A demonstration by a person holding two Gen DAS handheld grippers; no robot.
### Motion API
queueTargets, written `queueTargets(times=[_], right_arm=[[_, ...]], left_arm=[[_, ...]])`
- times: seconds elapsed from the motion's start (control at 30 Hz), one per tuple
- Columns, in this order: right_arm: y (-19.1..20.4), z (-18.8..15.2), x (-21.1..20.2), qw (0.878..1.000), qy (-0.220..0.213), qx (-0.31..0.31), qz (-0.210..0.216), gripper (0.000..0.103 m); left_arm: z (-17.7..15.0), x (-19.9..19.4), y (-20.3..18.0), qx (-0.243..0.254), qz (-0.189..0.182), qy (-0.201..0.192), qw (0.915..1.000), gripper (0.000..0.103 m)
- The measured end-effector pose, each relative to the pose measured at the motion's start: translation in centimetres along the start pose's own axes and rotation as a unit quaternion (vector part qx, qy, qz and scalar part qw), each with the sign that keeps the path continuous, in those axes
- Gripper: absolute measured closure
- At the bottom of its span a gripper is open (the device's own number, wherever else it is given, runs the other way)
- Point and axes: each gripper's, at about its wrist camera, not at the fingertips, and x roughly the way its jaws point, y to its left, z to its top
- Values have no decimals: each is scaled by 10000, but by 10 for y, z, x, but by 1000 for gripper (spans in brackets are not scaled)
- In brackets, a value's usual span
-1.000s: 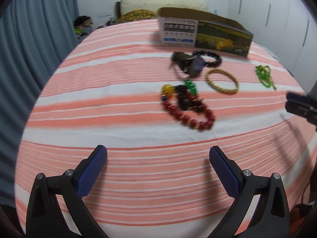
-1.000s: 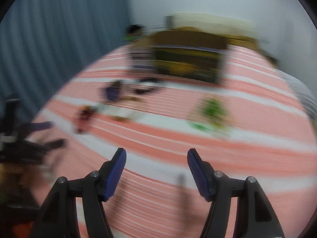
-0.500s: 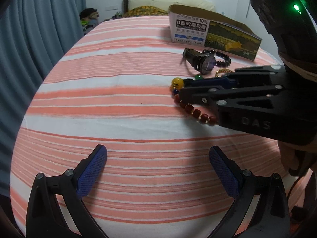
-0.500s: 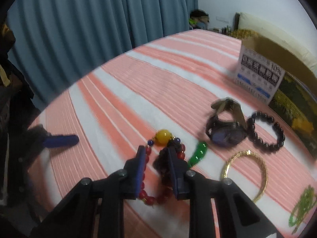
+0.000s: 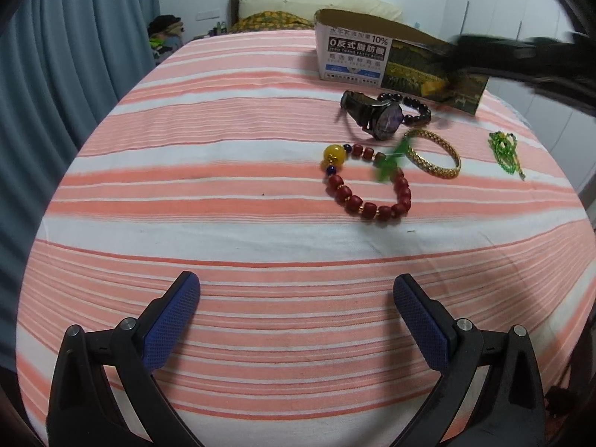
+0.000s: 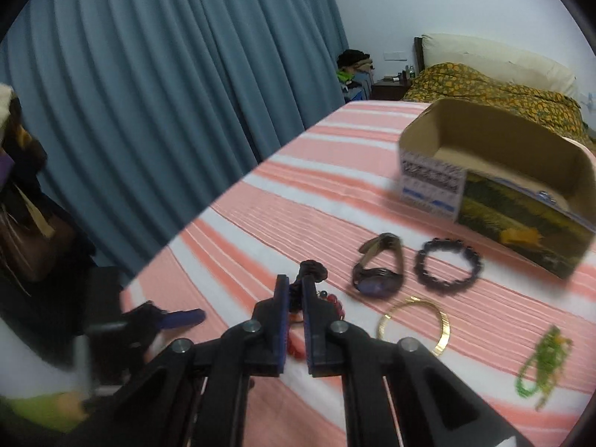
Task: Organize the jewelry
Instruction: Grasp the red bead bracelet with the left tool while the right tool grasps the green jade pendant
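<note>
My right gripper (image 6: 294, 283) is closing its jaws the last bit, and the pads press on a black knotted cord (image 6: 311, 268) lifted off the striped bed (image 5: 223, 171). In the left wrist view a blurred green pendant (image 5: 391, 160) dangles over the red bead bracelet (image 5: 368, 186), and the right gripper (image 5: 465, 46) is a dark blur in front of the open cardboard box (image 6: 484, 193). A watch (image 6: 376, 272), a black bead bracelet (image 6: 449, 264), a gold bangle (image 6: 413, 320) and a green bead necklace (image 6: 544, 365) lie on the bed. My left gripper (image 5: 294, 320) stands open over bare cloth.
Blue curtains (image 6: 167, 93) hang along the bed's left side. A pillow and a patterned cover (image 6: 484, 82) lie beyond the box. White cupboard doors (image 5: 521, 7) stand at the far right. The near half of the bed holds only my left gripper.
My right gripper swung in over the red bracelet, shut on the black cord and rose toward the box with it. The green pendant now swings. My left gripper stayed put.
</note>
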Motion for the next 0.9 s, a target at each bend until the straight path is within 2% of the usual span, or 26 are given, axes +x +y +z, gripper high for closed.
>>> queueTargets(times=[0.17,0.33,0.37,0.4,0.47,0.53,0.7,0.9], right_arm=[[-26,-24,-52,9995,-3,249,-192,96],[-81,-85,-83,9909,175,742,-1109,91],[-88,-95,-88,9874,229,793,-1349,78],[-97,-107,-93,9818,287,828,-1682,60],[-107,-127,-107,9734,197,929,-2087,43],[-112,-143,-118,9684,79,1081,-2247,42],[-116,-171,-120,9600,116,1289,-2484,42],[-95,-184,-105,9522,396,781,-2926,38]], left_arm=[[2,4,-6,171,140,94,9997,0],[4,5,-14,240,30,172,9996,0],[5,6,-17,260,47,183,9995,0],[6,7,-19,267,42,184,9995,0],[8,8,-24,281,12,176,9994,0],[8,10,-28,328,27,170,9993,0],[9,11,-29,347,5,178,9992,0],[9,11,-30,346,11,155,9993,0]])
